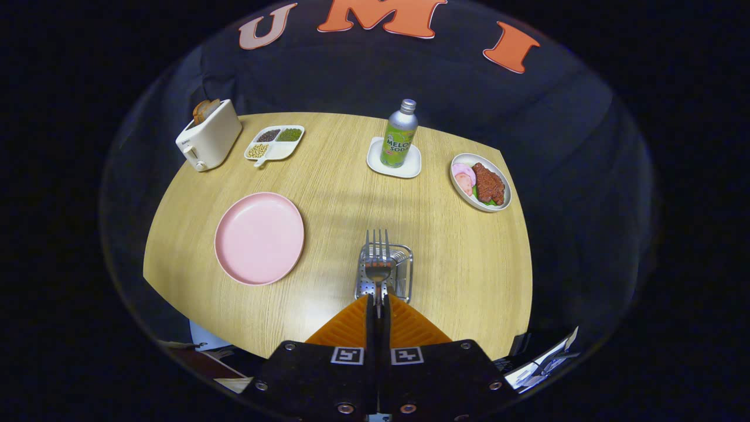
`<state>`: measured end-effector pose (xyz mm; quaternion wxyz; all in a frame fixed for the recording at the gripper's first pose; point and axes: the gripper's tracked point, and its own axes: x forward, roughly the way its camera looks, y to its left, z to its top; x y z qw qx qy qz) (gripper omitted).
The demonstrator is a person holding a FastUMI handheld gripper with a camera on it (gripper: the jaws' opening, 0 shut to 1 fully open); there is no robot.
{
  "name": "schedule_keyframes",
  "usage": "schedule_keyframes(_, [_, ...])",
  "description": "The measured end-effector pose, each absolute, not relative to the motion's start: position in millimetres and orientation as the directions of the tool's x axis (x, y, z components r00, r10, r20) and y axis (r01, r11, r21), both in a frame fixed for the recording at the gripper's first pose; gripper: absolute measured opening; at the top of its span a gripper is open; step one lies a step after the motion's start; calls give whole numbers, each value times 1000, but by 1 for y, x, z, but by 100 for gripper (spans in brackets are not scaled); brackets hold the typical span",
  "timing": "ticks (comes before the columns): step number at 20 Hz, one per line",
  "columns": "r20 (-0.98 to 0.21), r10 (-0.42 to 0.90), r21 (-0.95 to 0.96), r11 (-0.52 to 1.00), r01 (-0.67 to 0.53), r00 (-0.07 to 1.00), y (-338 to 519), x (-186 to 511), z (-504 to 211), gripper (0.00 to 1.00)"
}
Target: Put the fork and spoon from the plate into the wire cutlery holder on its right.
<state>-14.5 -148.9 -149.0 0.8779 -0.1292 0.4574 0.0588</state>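
Gripper: fingers closed to a narrow slit, clamping the fork's handle.
Fork: long axis in line with the fingers, tines pointing away, directly over the wire cutlery holder.
Spoon: I cannot make it out; something may lie beneath the fork.
Holder: just ahead of the fingertips.
Pink plate: left of the holder, bare.
Key relation: fork over the holder, apparently ready for release.

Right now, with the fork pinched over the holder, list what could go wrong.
1. The gripper holds only the end of the fork handle, tines away from it; the fork may swing or slip if moved fast.
2. The fork hangs over the wire cutlery holder; released off-centre, it could catch the rim and fall onto the table.
3. Whether the spoon is already in the holder I cannot tell; the pink plate looks bare.
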Motion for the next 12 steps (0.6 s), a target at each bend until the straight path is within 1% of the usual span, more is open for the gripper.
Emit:
schedule_keyframes(4, [-860, -9, -167, 950, -265, 510, -167, -21, -154, 3])
schedule_keyframes(8, [-893, -13, -182, 924, -336, 449, -176, -22, -162, 3])
schedule_keyframes(12, [-925, -1, -163, 904, -396, 379, -170, -17, -174, 3])
